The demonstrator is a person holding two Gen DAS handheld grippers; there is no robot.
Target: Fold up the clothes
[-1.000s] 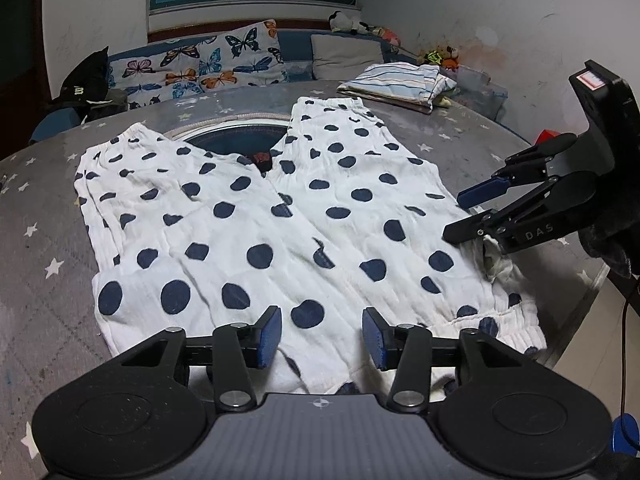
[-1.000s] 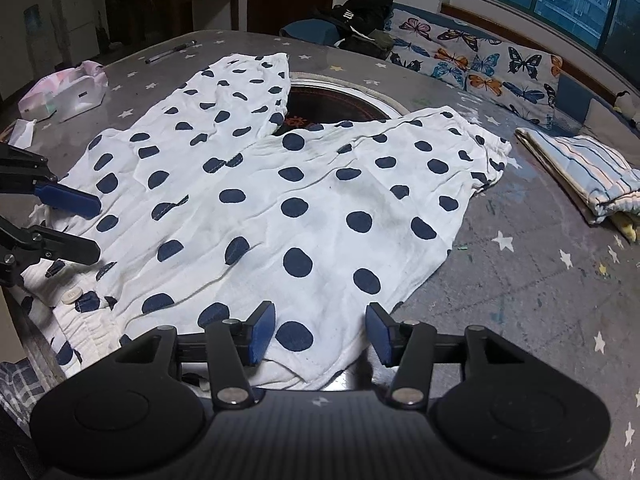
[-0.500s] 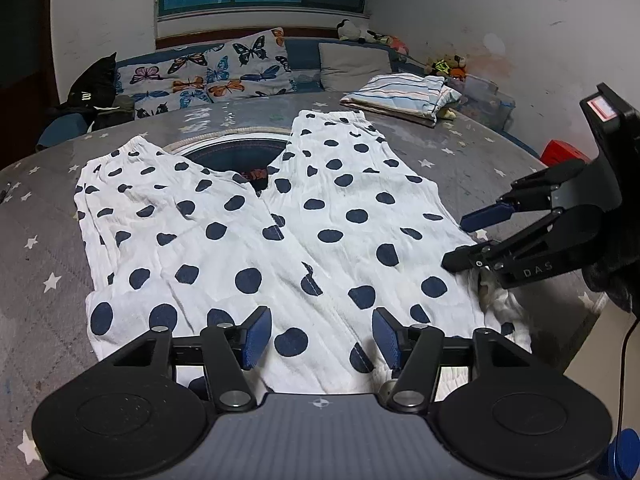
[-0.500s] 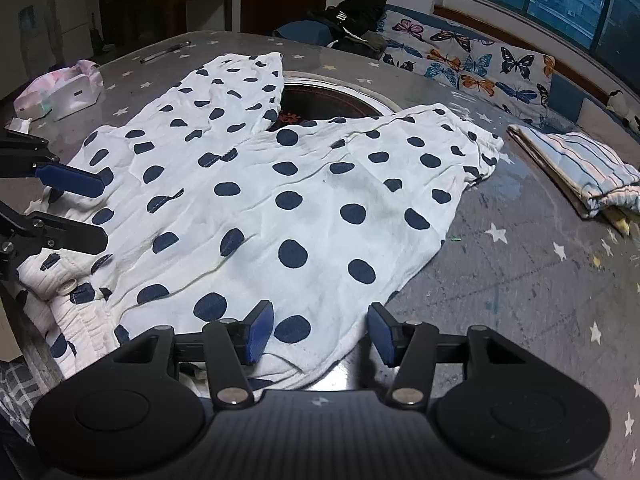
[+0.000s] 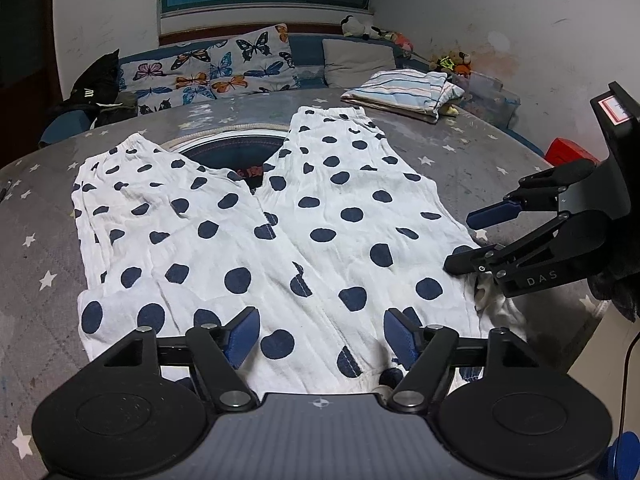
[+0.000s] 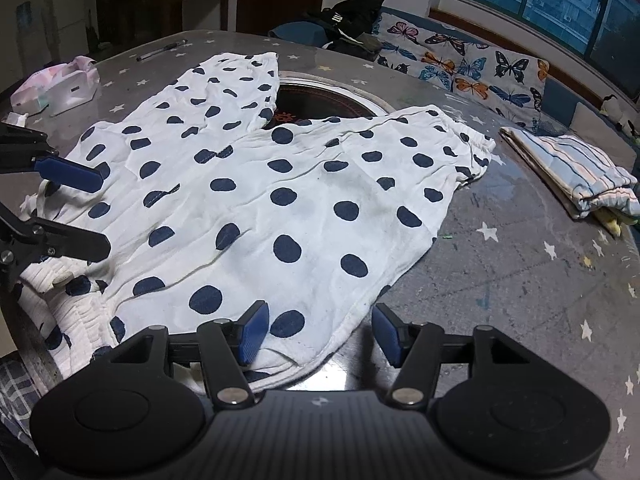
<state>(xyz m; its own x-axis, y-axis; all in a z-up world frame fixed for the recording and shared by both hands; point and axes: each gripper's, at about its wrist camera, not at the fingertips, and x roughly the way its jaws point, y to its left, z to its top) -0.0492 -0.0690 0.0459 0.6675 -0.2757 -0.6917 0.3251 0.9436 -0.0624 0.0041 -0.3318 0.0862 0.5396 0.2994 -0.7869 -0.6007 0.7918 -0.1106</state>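
Observation:
White trousers with navy dots (image 5: pixel 320 216) (image 6: pixel 304 200) lie spread flat on the grey star-print table (image 5: pixel 480 140), legs pointing away and the waistband at the near edge. My left gripper (image 5: pixel 320 338) hovers over the waistband with its jaws opening; the cloth lies below them and the pads do not press on it. In the right wrist view the left gripper (image 6: pixel 100 212) shows at the left edge. My right gripper (image 6: pixel 320 332) stands over the trousers' side hem, jaws opening, nothing clamped. In the left wrist view the right gripper (image 5: pixel 464 242) is at the waistband's right corner.
A folded striped garment (image 5: pixel 400 92) (image 6: pixel 572 172) lies at the table's far side. A round dark inset (image 5: pixel 232 152) sits between the trouser legs. A pink-white pouch (image 6: pixel 56 88) and a pen (image 6: pixel 160 50) lie at the far left. The table edge runs just below the waistband.
The jaws of both grippers stand wider apart than before, the left one most. The trousers lie as they did.

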